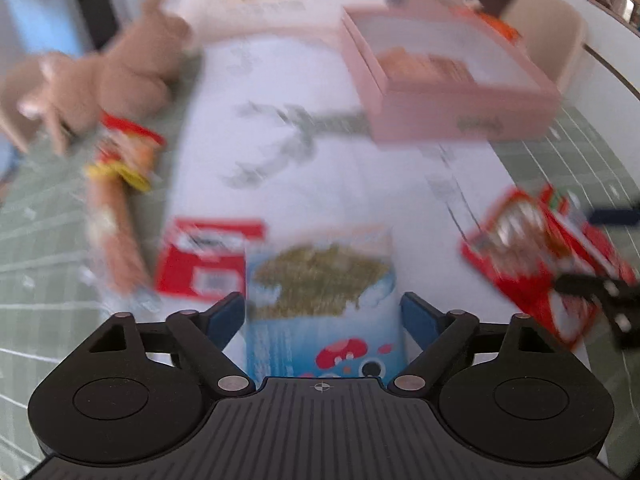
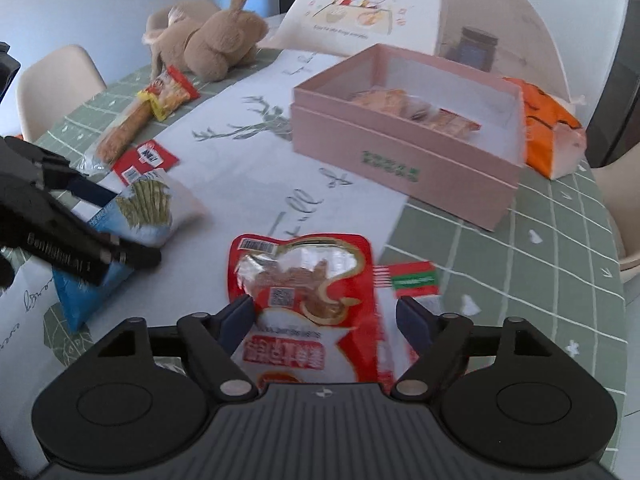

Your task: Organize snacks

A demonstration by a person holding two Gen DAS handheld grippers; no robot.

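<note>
My left gripper (image 1: pixel 322 314) stands open astride a blue and white snack bag (image 1: pixel 320 280) lying on the white table runner, its pads close to the bag's sides. From the right wrist view, that left gripper (image 2: pixel 134 226) straddles the same bag (image 2: pixel 152 208). A red snack packet (image 2: pixel 304 280) lies between the fingers of my right gripper (image 2: pixel 326 316), which is open, with a gap at the right pad. The left wrist view is blurred, but the red packet (image 1: pixel 532 248) and my right gripper (image 1: pixel 596 250) show at its right edge. The open pink box (image 2: pixel 400 168) with several snacks inside stands beyond.
A small red sachet (image 2: pixel 146 158), a long stick snack (image 2: pixel 124 132) and a red and yellow packet (image 2: pixel 170 94) lie at the left. A striped sachet (image 2: pixel 414 278) lies right of the red packet. A plush toy (image 2: pixel 208 44), a food cover (image 2: pixel 360 12) and an orange bag (image 2: pixel 548 128) stand behind.
</note>
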